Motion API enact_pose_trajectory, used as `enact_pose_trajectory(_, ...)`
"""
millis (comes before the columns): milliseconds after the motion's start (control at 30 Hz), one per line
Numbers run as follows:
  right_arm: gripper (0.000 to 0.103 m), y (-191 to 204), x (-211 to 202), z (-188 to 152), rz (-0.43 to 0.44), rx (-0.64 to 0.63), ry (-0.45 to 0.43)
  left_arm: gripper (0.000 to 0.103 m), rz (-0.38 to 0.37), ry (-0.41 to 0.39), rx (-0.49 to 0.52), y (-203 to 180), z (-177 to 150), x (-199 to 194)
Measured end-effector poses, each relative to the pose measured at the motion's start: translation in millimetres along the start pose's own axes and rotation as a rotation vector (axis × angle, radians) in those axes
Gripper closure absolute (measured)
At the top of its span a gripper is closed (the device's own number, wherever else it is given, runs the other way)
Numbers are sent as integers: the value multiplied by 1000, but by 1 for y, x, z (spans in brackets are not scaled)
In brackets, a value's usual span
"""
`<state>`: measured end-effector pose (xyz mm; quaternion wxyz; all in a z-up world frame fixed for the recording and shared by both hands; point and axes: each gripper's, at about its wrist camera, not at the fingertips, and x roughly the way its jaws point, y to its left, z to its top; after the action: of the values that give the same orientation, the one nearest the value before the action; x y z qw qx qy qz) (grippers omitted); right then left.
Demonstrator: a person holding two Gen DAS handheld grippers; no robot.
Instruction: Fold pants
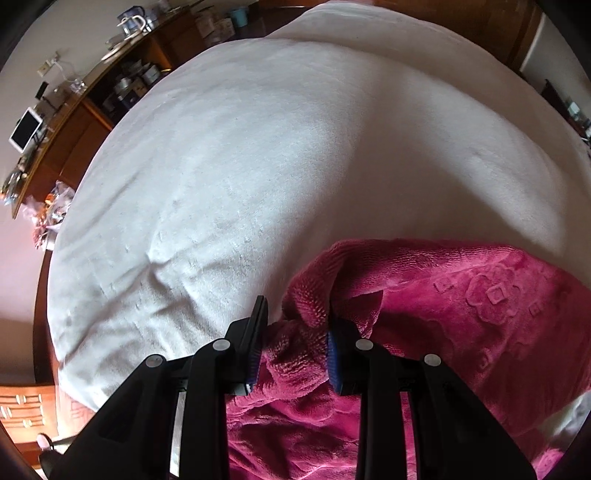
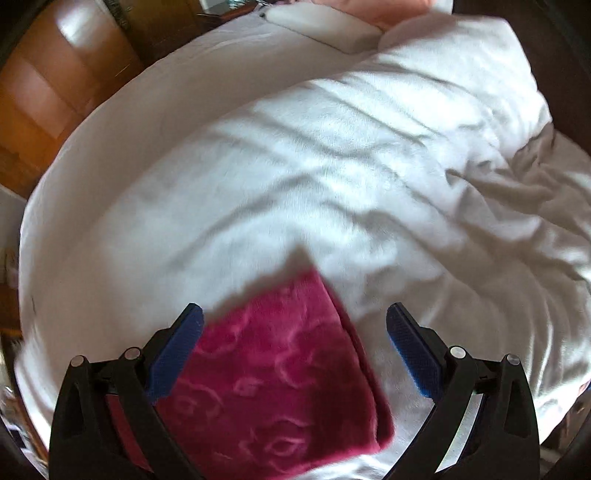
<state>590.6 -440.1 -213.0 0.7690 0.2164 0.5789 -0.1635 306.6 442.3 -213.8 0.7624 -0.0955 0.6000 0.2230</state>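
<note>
Left wrist view: the left gripper [image 1: 295,332] points steeply down at a white blanket [image 1: 258,166] spread over a bed. Its jaws stand narrow, and a bunched fold of the magenta fleece pants [image 1: 461,314] is pinched between the blue pads [image 1: 332,354], the fabric rising in a ridge above the fingertips. The rest of the garment spreads to the lower right of this view, lying on the blanket; an embossed flower-and-square pattern shows on its surface. A wooden cabinet [image 1: 74,122] with cluttered shelves runs along the upper left edge. Right wrist view: the right gripper [image 2: 295,325] has its jaws wide apart, with nothing pressed between the pads. Below and between the fingers lies a flat section of the pants [image 2: 273,387], its corner pointing away from the camera, resting on the wrinkled blanket [image 2: 332,166]. The picture is motion-blurred. A white pillow [image 2: 325,26] lies at the top edge, and wooden furniture [image 2: 44,74] shows at upper left.
</note>
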Motion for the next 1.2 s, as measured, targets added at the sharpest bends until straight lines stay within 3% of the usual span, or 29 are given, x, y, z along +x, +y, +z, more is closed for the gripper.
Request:
enact_pose_trajectory(100,13,5,11,9,24,30,65,75,13,2,-10,-5,-4,-1)
enact_pose_trajectory(300,31,15,45,11,-8,82,198,75,22,11,-26,-18,-6,-5)
enact_pose_trajectory(433,32,18,63,10,-20,134,259,75,22,12,-26,-15,-7,-2)
enact_pose_trajectory(667,34,29,86,15,-122,126,300,74,10,14,-32,-12,-7,0)
enact_pose_trajectory(767,42,34,88,14,-160,114,304,74,4,13,-29,-12,-7,0)
enact_pose_trajectory(867,61,36,85,13,-198,102,299,74,-2,9,-28,-10,-7,-1)
enact_pose_trajectory(933,76,33,79,11,-193,106,297,75,-6,1,-30,-8,-7,-2)
enact_pose_trajectory(1033,89,25,67,5,-140,141,294,75,-9,-19,-33,-5,-8,-7)
enact_pose_trajectory(1200,95,19,34,-7,-83,150,243,77,-29,-55,-30,1,-10,-21)
